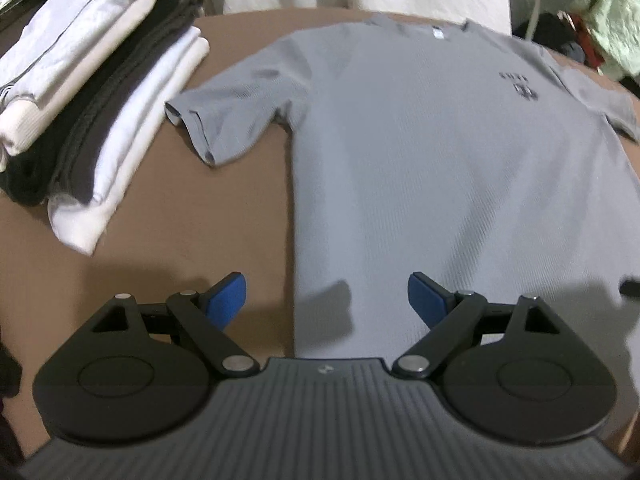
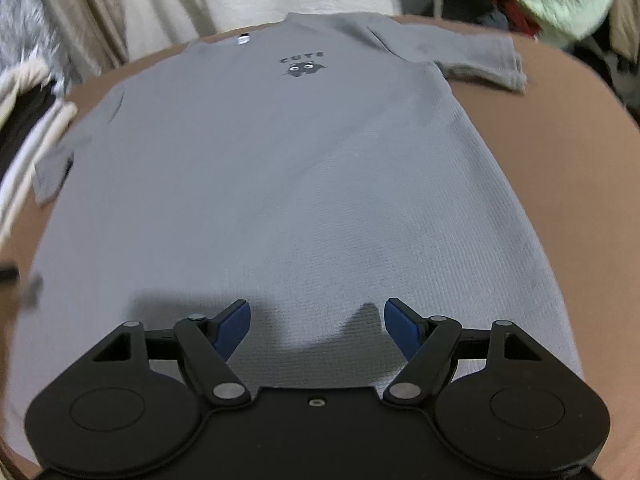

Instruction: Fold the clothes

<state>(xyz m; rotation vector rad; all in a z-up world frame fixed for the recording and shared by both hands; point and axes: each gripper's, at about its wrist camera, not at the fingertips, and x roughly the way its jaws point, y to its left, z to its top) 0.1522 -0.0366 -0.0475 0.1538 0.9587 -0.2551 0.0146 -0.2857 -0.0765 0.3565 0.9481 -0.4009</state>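
Grey waffle-knit short-sleeved T-shirt [image 1: 440,152] lies flat, face up, on the brown table [image 1: 224,208], collar far, hem near. Left tongs [image 1: 327,300] hang over its near-left edge, jaws spread, nothing between them. Right tongs [image 2: 317,330] hover over the near hem, jaws likewise apart and empty. Stack of folded white and black garments [image 1: 80,92] sits far-left, probably just beside the left sleeve; blur hinders judging. Risk: a pinch catching only the top layer would skew the fold.

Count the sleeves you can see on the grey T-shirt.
2. The left sleeve lies spread on the brown table next to the stack of folded clothes; the right sleeve lies flat toward the table's far right edge.
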